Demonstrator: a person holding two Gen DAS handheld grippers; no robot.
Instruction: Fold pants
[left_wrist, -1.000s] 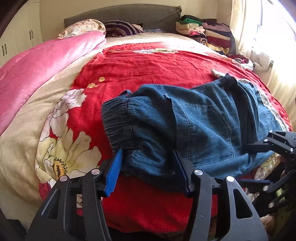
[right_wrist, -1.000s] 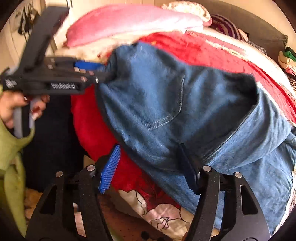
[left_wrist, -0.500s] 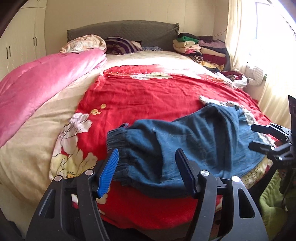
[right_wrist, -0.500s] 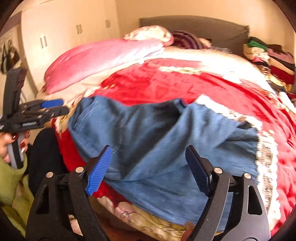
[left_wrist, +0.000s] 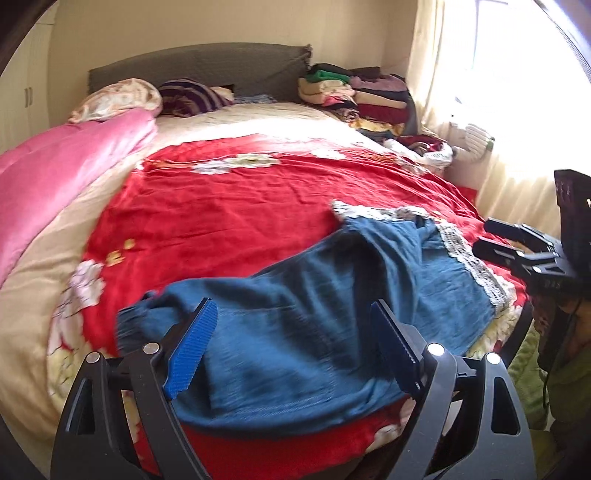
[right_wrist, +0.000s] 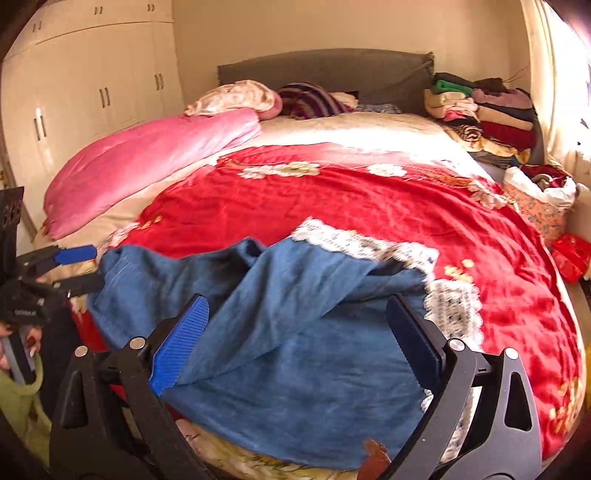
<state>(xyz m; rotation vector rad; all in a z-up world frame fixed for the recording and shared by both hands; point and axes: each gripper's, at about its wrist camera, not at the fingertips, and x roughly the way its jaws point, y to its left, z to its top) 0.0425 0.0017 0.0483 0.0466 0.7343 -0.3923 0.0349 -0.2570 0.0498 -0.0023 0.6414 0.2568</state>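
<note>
Pants (left_wrist: 332, 314) sprawl limp on the bed (left_wrist: 240, 206): soft, heavyish denim, best pinched at the nine-o'clock waistband. Each hand-held gripper, left (left_wrist: 291, 350) and right (right_wrist: 295, 343), gapes empty.

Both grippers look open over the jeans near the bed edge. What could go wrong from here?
1. The jeans lie bunched, one layer folded over; closing now could pinch several layers and set a crooked fold.
2. They sit at the bed's near edge, so a tug could slide them off.
3. The lace hems may snag on the fingers.
</note>
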